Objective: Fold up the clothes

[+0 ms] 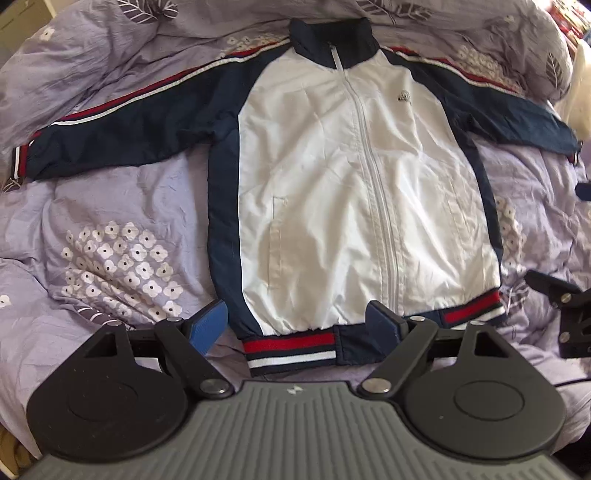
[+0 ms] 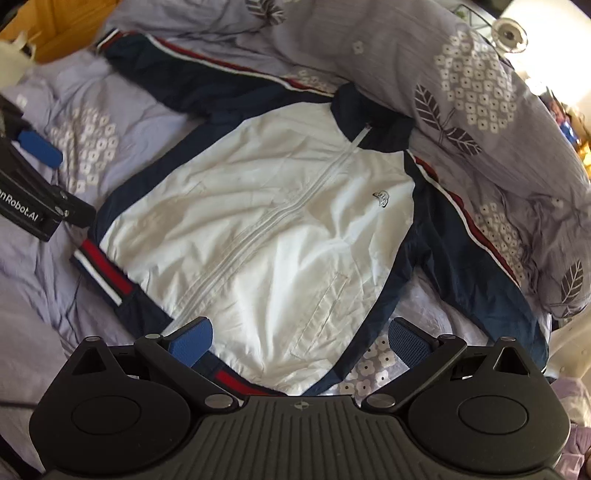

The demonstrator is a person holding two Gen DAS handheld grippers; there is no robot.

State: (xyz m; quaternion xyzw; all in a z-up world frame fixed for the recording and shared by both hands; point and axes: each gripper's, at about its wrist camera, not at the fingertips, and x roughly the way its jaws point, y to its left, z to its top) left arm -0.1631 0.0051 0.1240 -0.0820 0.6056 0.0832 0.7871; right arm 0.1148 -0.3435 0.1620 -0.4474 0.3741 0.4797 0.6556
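Observation:
A white and navy zip jacket [image 1: 332, 192] lies front up and spread flat on the bed, both sleeves stretched out sideways, collar at the far end. Its red, white and navy hem band [image 1: 291, 349] faces me. My left gripper [image 1: 299, 325] hovers open over the hem's left half, blue pads wide apart, nothing between them. In the right wrist view the same jacket [image 2: 266, 229] lies diagonally. My right gripper [image 2: 299, 341] is open above the hem's right corner, holding nothing. The left gripper's blue pad [image 2: 38, 147] shows at the left edge there.
A lilac duvet [image 1: 110, 229] with white flower and leaf prints covers the bed, bunched into a thick ridge [image 2: 480, 92] behind the collar. A wooden surface [image 2: 62, 29] shows at far left. Part of the right gripper's black body [image 1: 569, 314] shows at the right edge.

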